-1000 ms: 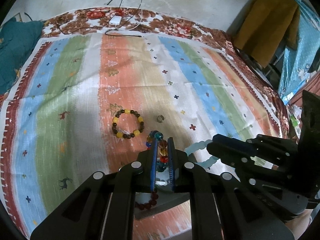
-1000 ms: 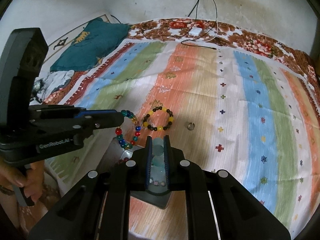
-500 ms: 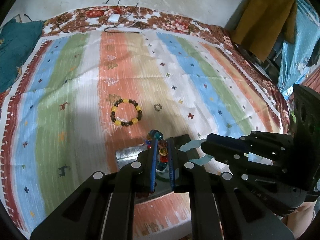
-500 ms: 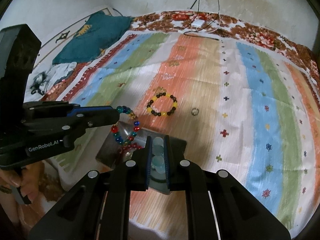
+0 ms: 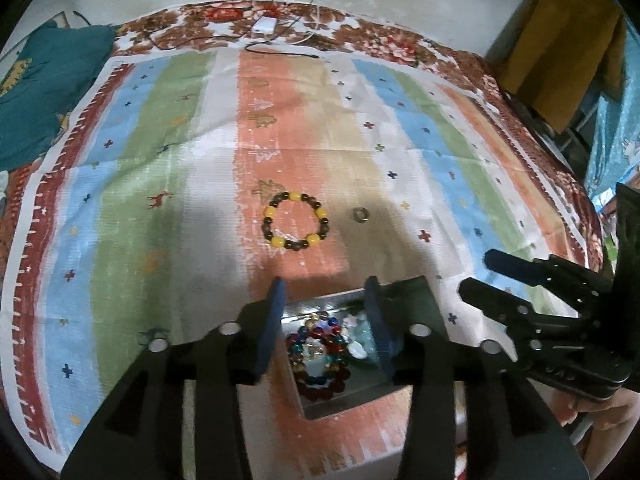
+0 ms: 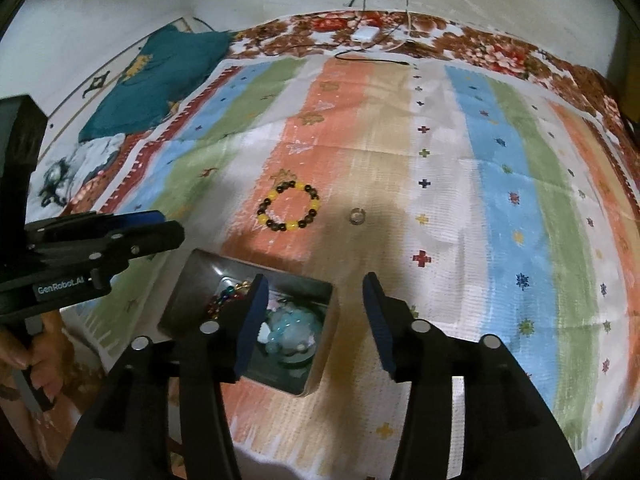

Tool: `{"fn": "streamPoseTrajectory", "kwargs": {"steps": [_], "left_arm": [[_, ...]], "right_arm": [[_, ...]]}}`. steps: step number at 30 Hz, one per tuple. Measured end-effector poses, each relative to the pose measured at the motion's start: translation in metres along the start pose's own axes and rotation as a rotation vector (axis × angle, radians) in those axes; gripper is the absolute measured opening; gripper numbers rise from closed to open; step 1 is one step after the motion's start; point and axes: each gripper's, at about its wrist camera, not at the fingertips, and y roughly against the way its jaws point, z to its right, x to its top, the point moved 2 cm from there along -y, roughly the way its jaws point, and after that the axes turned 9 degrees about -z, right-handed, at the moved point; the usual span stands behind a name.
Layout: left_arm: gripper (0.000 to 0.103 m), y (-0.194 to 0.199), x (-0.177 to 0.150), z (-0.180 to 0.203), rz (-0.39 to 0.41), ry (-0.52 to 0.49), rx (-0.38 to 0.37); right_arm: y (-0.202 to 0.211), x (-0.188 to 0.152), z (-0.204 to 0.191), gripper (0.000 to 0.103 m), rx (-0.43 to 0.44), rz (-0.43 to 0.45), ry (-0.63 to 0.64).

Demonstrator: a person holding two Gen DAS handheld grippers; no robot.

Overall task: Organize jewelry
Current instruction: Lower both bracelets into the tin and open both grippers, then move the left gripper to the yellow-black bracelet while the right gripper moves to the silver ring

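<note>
With both my left gripper and right gripper opening empty over the tin, bracelets lie inside below me; the yellow bracelet and ring wait ahead.

I see bare striped cloth open all round, only a beaded bracelet and small ring lying ahead beyond the metal tin

Teal pillow, white charger behind striped cloth.

Dim indoor light, soft shadows mid-cloth, fisheye bending edges, slight blur throughout.
</note>
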Motion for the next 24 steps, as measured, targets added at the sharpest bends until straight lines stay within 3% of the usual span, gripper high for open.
{"fn": "streamPoseTrajectory", "kwargs": {"steps": [4,11,24], "left_arm": [[0.055,-0.003,0.004,-0.006,-0.006,0.017,0.012],[0.064,-0.013,0.016,-0.018,-0.017,0.045,0.049],[0.069,-0.044,0.037,-0.032,-0.080,0.082,0.048]], "right_arm": [[-0.004,0.005,0.004,0.059,-0.006,-0.007,-0.010],[-0.011,0.012,0.012,0.065,-0.020,-0.017,-0.034],[-0.036,0.032,0.024,0.071,-0.042,-0.060,-0.071]]}}
